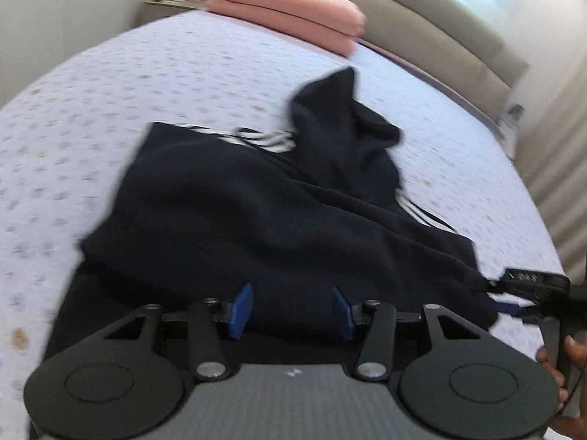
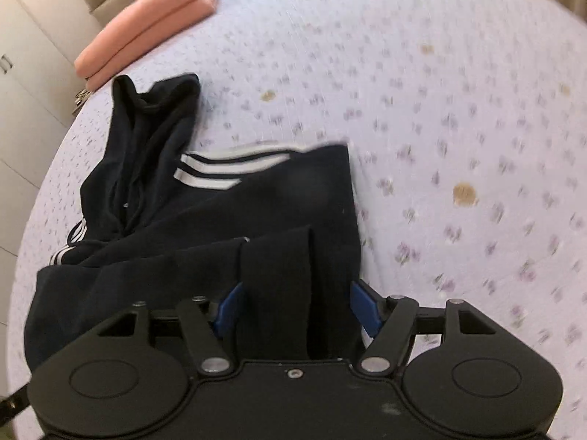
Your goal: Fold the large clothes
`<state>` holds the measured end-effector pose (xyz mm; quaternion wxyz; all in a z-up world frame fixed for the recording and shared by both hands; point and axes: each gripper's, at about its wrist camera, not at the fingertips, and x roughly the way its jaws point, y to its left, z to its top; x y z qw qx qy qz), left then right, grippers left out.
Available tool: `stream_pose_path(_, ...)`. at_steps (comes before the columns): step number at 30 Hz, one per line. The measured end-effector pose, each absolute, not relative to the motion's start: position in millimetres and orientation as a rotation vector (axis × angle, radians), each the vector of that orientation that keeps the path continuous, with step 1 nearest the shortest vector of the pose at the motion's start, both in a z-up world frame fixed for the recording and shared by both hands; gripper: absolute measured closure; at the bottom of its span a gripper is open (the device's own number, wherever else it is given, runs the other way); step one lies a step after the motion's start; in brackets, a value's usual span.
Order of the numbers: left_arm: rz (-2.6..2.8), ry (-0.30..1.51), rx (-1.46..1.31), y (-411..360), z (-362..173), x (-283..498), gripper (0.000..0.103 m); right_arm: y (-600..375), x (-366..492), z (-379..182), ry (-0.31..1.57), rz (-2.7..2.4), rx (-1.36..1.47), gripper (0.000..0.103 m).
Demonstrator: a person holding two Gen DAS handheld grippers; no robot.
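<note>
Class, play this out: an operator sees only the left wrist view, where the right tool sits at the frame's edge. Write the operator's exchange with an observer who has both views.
Operator: Is anything between my right tool's pads?
Observer: Yes. A thick fold of the dark garment runs up through the right tool.
Operator: Is it clamped?
Observer: The fold fills the gap and reaches both blue pads. I cannot tell whether they press on it.
</note>
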<state>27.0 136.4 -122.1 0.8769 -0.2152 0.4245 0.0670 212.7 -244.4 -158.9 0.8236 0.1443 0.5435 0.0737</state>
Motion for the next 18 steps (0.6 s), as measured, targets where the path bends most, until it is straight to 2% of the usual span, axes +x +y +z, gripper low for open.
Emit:
stream_pose_path(2, 0.167, 0.881, -0.468, 142, -122, 22, 0.052, -232, 212, -158, 1.157, 0.150, 0.214, 0.075)
stream_pose_path(6, 0.201, 0.865, -0.498, 146, -127, 23, 0.052, -213, 197, -142, 1.082, 0.161, 0.072, 0.083)
stream_pose_path(11, 0.202, 0.865, -0.489, 144, -131, 38, 0.052, -208, 189, -136, 1.051, 0.163, -0.003, 0.085)
stream_pose_path(12, 0.196, 0.864, -0.487, 143, -131, 39, 0.052, -208, 190, -138, 1.060, 0.153, -0.017, 0.082)
stream_pose_path(14, 0.186, 0.864, -0.487, 143, -131, 39, 0.052, -212, 191, -143, 1.099, 0.131, -0.020, 0.062)
stream_pose_path(15, 0.178, 0.866, -0.484, 144, -131, 39, 0.052, -217, 191, -143, 1.115, 0.125, -0.006, 0.056)
stream_pose_path(17, 0.166, 0.871, -0.476, 143, -132, 41, 0.052, -230, 188, -140, 1.107, 0.139, 0.072, 0.054)
stream_pose_path(18, 0.165, 0.873, -0.476, 139, -133, 41, 0.052, -236, 185, -137, 1.098, 0.151, 0.107, 0.043)
